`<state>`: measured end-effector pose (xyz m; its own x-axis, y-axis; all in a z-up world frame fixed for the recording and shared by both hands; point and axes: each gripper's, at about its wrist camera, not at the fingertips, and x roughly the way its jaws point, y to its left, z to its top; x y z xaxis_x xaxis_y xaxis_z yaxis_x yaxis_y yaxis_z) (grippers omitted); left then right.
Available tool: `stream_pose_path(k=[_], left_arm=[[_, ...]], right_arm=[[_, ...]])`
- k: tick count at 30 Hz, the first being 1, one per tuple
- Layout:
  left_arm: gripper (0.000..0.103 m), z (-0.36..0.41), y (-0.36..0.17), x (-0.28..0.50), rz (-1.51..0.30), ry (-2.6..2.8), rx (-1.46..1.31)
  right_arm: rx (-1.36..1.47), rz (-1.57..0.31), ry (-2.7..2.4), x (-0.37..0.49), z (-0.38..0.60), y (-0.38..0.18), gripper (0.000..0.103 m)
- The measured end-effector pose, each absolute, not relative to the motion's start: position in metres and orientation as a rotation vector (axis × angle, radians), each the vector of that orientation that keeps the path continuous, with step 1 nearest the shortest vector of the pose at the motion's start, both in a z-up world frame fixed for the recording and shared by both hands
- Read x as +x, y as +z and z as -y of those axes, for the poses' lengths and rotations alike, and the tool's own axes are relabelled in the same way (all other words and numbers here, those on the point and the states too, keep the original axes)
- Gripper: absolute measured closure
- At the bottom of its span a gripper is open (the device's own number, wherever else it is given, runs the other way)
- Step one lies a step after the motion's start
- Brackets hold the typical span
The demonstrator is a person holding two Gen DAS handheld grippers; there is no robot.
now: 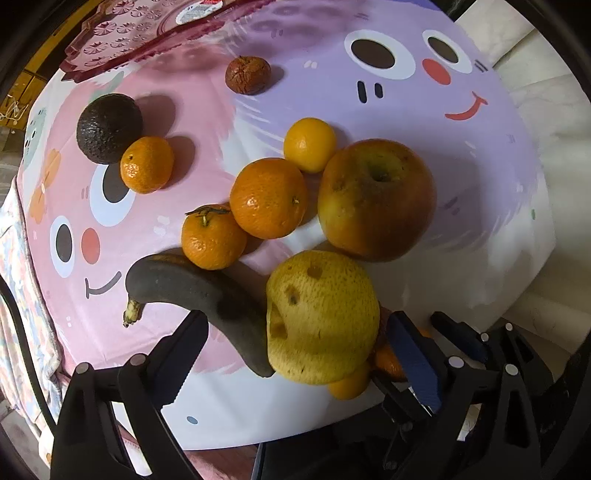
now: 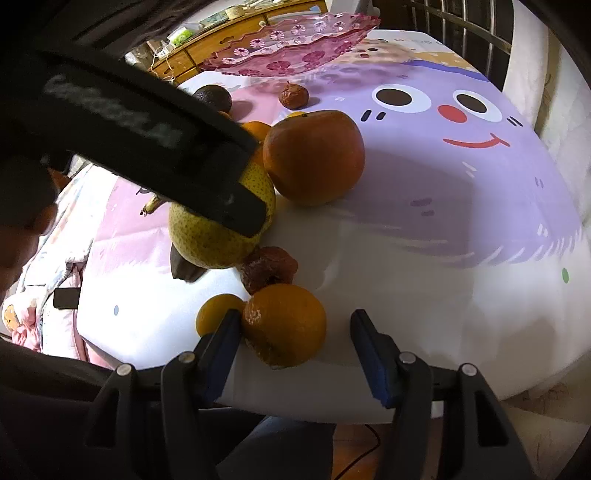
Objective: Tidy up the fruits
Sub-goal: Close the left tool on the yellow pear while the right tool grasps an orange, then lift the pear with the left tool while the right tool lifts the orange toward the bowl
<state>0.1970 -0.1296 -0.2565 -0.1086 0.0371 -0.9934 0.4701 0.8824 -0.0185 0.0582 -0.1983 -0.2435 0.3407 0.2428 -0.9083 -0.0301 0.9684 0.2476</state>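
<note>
Fruit lies loose on a cartoon-print table cover (image 1: 424,92). In the left wrist view my left gripper (image 1: 299,347) is open, its fingers on either side of a big yellow pear (image 1: 321,314) and the blackened banana (image 1: 207,291). Beyond are a large apple (image 1: 376,199), several mandarins (image 1: 267,197), an avocado (image 1: 109,127) and a shrivelled brown fruit (image 1: 247,74). In the right wrist view my right gripper (image 2: 291,347) is open around an orange mandarin (image 2: 284,323); the left gripper's finger (image 2: 155,147) crosses over the pear (image 2: 218,229). The pink glass tray (image 2: 291,44) stands at the far edge.
A smaller mandarin (image 2: 216,315) and a wrinkled dark-red fruit (image 2: 267,267) sit close to the right gripper's left finger. The table's near edge (image 2: 332,413) is just under the right gripper. A wooden cabinet (image 2: 221,33) stands behind the tray.
</note>
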Motion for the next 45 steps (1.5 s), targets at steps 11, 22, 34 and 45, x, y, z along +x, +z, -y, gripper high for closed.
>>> stream_pose_path(k=[11,22,34,45], left_arm=[[0.020,0.147,-0.275,0.192,-1.667,-0.298,0.412],[0.045,0.181,-0.270,0.177,-1.646,-0.299,0.376],[0.045,0.137,-0.235,0.185,-1.573,-0.288,0.306],[0.045,0.105,-0.159,0.181,-1.481,-0.276,0.208]], right_arm=[[0.213,-1.202,0.211,0.063,0.204,-0.245,0.044],[0.299,-1.205,0.239,0.068,0.211,-0.247,0.058],[0.366,-1.182,0.117,0.060,0.240,-0.236,0.058],[0.439,-1.191,0.003,0.079,0.268,-0.204,0.058]])
